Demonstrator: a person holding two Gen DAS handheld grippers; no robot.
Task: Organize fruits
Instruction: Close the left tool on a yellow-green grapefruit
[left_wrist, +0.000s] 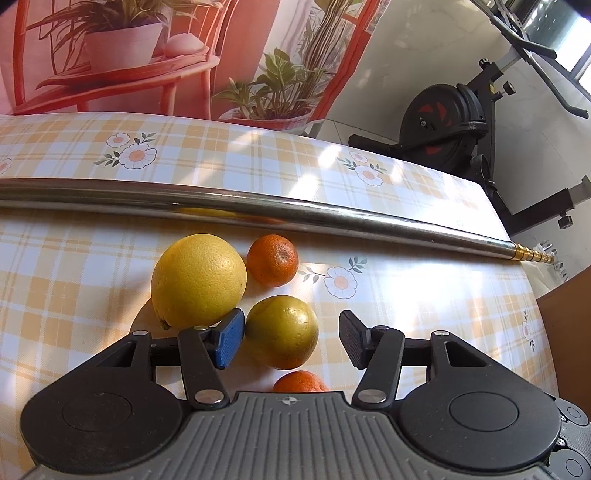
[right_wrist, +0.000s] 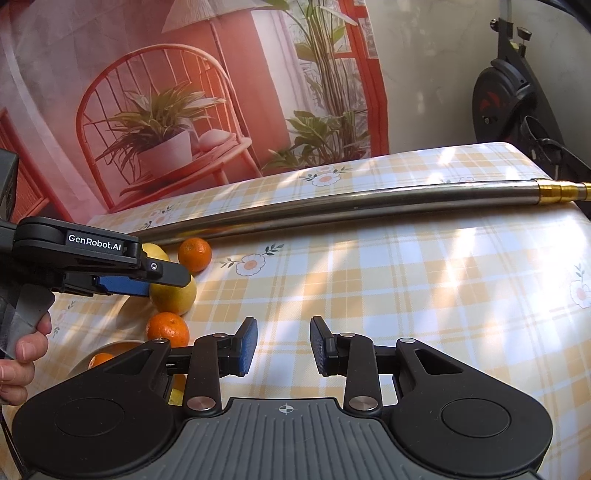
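green-yellow fruit (left_wrist: 281, 332) sits unpressed inside the open left tool (left_wrist: 291, 339); only the right view shows the right tool (right_wrist: 283, 345) empty, slightly parted.

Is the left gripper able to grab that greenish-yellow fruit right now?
Probably yes. The left gripper is open with the greenish-yellow fruit already between its fingers, and nothing blocks it, though the big yellow fruit crowds one side.

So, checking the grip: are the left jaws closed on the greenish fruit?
No, the greenish fruit sits between open jaws, a gap on its right.
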